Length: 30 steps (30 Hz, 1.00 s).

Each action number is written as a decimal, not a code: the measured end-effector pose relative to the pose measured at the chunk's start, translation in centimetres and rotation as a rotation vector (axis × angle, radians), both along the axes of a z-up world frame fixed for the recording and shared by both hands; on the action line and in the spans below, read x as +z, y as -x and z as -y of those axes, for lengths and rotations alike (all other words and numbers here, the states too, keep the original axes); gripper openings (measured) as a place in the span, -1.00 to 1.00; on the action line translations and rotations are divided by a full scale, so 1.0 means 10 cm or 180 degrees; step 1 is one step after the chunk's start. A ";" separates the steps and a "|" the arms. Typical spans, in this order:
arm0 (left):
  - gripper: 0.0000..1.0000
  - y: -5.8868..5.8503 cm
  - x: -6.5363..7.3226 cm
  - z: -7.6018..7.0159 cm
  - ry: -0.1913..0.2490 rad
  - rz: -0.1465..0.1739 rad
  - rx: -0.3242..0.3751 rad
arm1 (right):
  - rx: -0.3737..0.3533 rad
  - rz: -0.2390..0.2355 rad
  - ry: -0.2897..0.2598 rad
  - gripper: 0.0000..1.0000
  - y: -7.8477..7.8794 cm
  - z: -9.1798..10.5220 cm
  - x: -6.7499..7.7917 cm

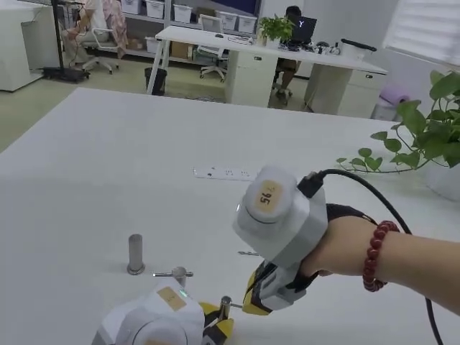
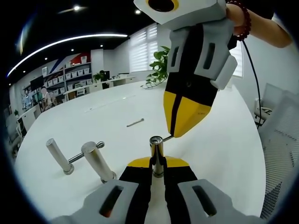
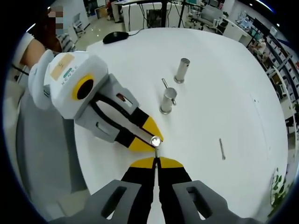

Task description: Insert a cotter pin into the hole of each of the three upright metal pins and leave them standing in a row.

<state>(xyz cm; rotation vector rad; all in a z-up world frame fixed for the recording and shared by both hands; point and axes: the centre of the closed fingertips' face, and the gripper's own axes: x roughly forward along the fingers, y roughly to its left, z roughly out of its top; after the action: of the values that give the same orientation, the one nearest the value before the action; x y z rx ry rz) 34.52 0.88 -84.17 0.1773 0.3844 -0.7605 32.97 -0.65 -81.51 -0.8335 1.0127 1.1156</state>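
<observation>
Left gripper (image 2: 157, 164) was clamped on the shaft of a metal pin (image 2: 156, 148), holding it upright near the table (image 1: 108, 165) edge. Right gripper (image 3: 157, 162) was pinched closed on a cotter pin (image 3: 157, 152), tip at the metal pin's head.

Judged: metal pin stiff, smooth, probably slippery; grip low on the shaft, clear of the hole. Cotter pin thin, light, bendable; hold near its tail.

Neighbouring pin (image 2: 96, 161) already carried one. Far pin (image 2: 58, 155) stood bare.
</observation>
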 end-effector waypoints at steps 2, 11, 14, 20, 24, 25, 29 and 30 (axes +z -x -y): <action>-0.86 0.00 0.00 0.00 -0.0003 0.0002 0.0007 | -0.0011 0.0008 -0.0009 -0.96 0.00 0.00 0.00; -0.86 -0.02 0.00 -0.02 0.0010 0.0009 0.0055 | -0.0057 0.0092 -0.0153 -0.96 -0.01 -0.02 -0.01; -0.86 -0.01 0.00 -0.02 0.0004 0.0015 0.0042 | -0.0060 0.0021 -0.0245 -0.96 0.00 -0.02 -0.01; -0.86 -0.01 0.00 -0.03 0.0012 0.0012 0.0046 | 0.0028 0.0057 -0.0315 -0.96 0.00 -0.03 0.00; -0.86 -0.01 -0.01 -0.03 0.0017 0.0015 0.0045 | 0.0208 0.0175 -0.0220 -0.96 0.01 -0.06 0.01; -0.86 -0.01 -0.01 -0.03 0.0025 0.0010 0.0047 | 0.0222 0.0175 -0.0217 -0.96 0.01 -0.06 0.01; -0.86 -0.01 0.00 -0.04 0.0018 0.0017 0.0039 | 0.0230 0.0161 -0.0233 -0.96 0.00 -0.05 0.01; -0.87 -0.01 -0.01 -0.03 0.0017 0.0020 0.0032 | 0.0237 0.0161 -0.0248 -0.96 0.00 -0.05 0.01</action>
<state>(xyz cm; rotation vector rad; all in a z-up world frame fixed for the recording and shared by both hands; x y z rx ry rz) 34.61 1.23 -84.22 0.1726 0.3769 -0.7510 33.00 -0.15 -81.43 -0.8381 0.8969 1.1843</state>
